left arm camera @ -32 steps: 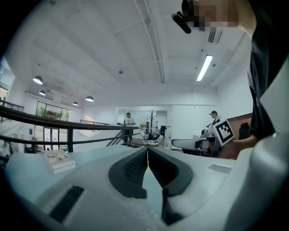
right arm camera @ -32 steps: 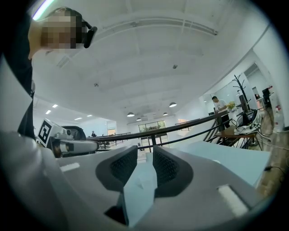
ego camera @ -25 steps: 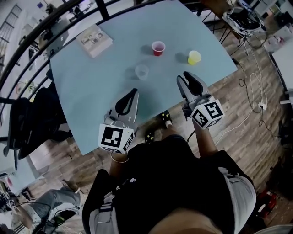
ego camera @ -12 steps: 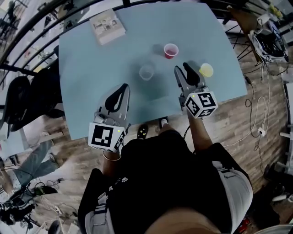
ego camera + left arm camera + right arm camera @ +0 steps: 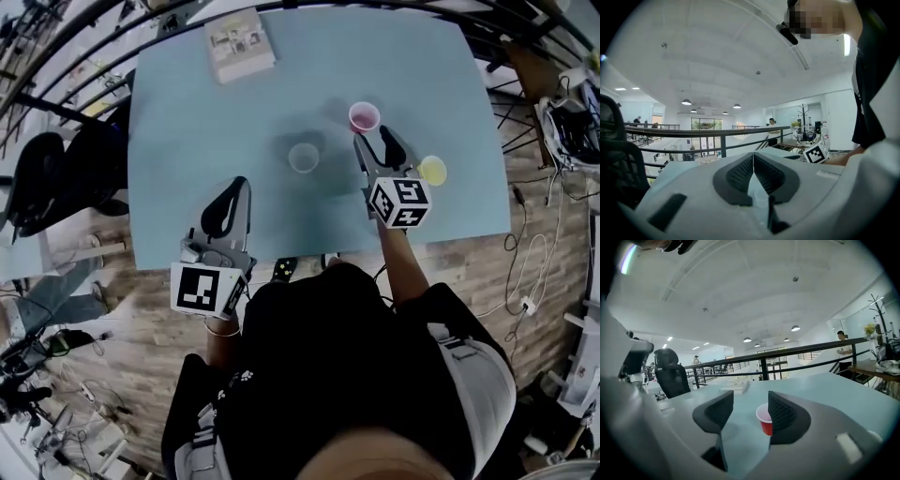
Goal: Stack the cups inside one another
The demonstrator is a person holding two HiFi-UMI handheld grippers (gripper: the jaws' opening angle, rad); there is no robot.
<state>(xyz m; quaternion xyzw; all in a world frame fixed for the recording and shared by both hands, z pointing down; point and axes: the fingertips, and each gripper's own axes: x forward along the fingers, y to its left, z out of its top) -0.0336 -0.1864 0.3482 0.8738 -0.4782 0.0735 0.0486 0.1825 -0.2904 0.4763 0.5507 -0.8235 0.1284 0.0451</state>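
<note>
**A:** Head view first. Is anything nested yet?

**B:** No. The red cup (image 5: 364,116), clear cup (image 5: 303,157) and yellow cup (image 5: 432,170) stand upright on the table (image 5: 187,141), each apart from the others. All the stacking is left to do.

**A:** And the grippers there?

**B:** The right gripper (image 5: 372,142) points at the red cup, its tips just short of it, with the yellow cup off to its right. The left gripper (image 5: 232,192) sits near the table's near edge, well apart from the clear cup.

**A:** Left gripper view?

**B:** The left gripper's (image 5: 753,168) jaws meet with nothing between them. No cup shows in that view.

**A:** Right gripper view?

**B:** The right gripper's (image 5: 750,409) jaws stand apart and have just been opening. The red cup (image 5: 765,420) shows in the gap, partly behind the right jaw, but it stands farther out on the table. The pads touch nothing.

**A:** So how far along?

**B:** At the very start, I'd judge. The first pick-up is being lined up, no cup is lifted, and two nestings remain.
</note>
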